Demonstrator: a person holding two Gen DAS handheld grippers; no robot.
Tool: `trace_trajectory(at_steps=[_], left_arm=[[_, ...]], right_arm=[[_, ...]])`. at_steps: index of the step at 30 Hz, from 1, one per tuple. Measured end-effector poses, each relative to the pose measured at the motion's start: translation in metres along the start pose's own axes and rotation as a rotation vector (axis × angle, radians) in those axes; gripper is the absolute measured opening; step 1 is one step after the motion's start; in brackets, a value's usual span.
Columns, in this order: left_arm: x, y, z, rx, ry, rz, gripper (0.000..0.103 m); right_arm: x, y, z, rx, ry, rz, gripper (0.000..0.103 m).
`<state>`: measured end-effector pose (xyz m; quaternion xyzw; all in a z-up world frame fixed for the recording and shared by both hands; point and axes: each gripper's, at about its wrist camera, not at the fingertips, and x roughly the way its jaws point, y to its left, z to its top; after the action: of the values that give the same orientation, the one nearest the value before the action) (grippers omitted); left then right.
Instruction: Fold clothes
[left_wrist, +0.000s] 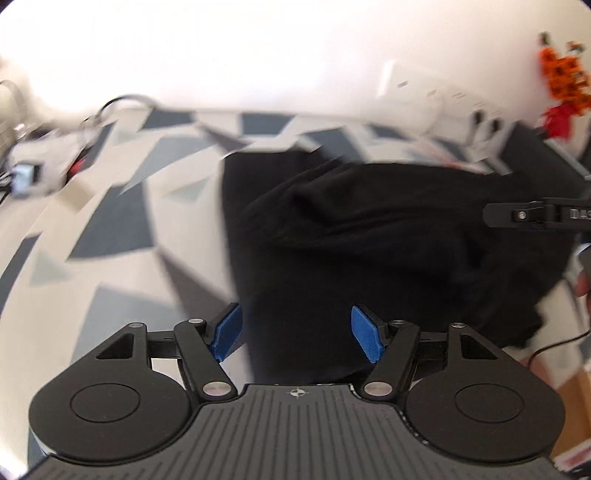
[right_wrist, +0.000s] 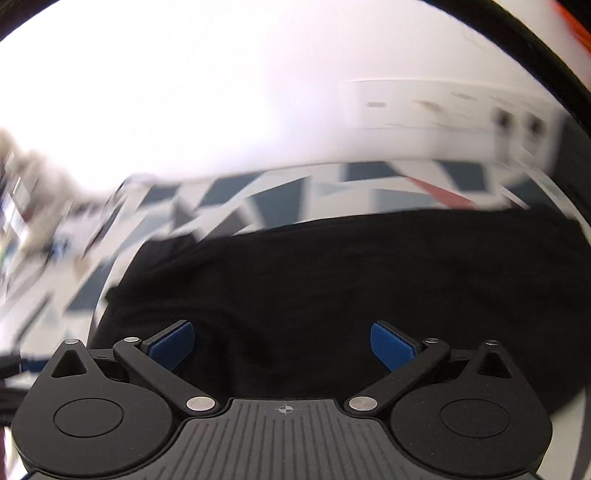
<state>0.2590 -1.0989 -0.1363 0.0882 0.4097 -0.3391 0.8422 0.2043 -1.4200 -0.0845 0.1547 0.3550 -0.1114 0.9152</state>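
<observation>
A black garment (left_wrist: 388, 236) lies bunched and partly folded on a surface covered in a white, grey and dark blue triangle pattern (left_wrist: 110, 229). My left gripper (left_wrist: 297, 332) hovers over the garment's near left edge, its blue pads (left_wrist: 229, 328) apart with only cloth below them. In the right wrist view the same black garment (right_wrist: 351, 280) fills the lower half. My right gripper (right_wrist: 282, 349) stands open above it, nothing pinched between its blue pads (right_wrist: 391, 350). Part of the right gripper (left_wrist: 535, 216) shows at the right edge of the left wrist view.
A white power strip with plugs (left_wrist: 461, 110) sits at the back right against a white wall. Orange and red items (left_wrist: 561, 81) hang at the far right. A grey device with cables (left_wrist: 40, 170) lies at the back left. A thin black cable (left_wrist: 554, 343) runs at the right.
</observation>
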Motion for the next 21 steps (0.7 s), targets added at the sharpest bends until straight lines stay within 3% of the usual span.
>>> trace_trajectory(at_steps=[2,6,7,8,9,11,13,17,19,21], left_arm=[[0.007,0.002,-0.006,-0.013,0.02,0.01,0.067],[0.016,0.002,-0.009,-0.019,0.048,0.038,0.067],[0.018,0.002,-0.009,-0.018,0.054,0.043,0.067],[0.02,0.001,-0.008,-0.008,0.058,0.043,0.067],[0.021,0.001,-0.008,0.004,0.06,0.043,0.067],[0.023,0.001,-0.008,0.021,0.066,0.038,0.067],[0.025,0.003,-0.012,0.02,0.072,0.024,0.067],[0.027,0.01,-0.012,-0.01,0.086,-0.012,0.067],[0.028,0.01,-0.012,-0.006,0.087,-0.019,0.067],[0.029,0.009,-0.011,0.005,0.088,-0.022,0.067]], right_arm=[[0.015,0.017,-0.001,-0.085,0.019,0.019,0.102],[0.046,0.031,-0.004,-0.124,0.119,0.031,0.102],[0.052,0.034,-0.004,-0.138,0.138,0.02,0.098],[0.052,0.033,-0.004,-0.144,0.126,-0.021,0.081],[0.051,0.033,-0.004,-0.149,0.115,-0.06,0.071],[0.042,0.011,-0.005,-0.039,0.108,-0.043,0.046],[0.028,-0.019,-0.012,0.101,0.097,-0.062,0.033],[0.007,-0.072,-0.033,0.309,0.133,-0.192,0.032],[-0.002,-0.09,-0.04,0.313,0.139,-0.278,0.037],[-0.012,-0.099,-0.039,0.331,0.11,-0.266,0.045]])
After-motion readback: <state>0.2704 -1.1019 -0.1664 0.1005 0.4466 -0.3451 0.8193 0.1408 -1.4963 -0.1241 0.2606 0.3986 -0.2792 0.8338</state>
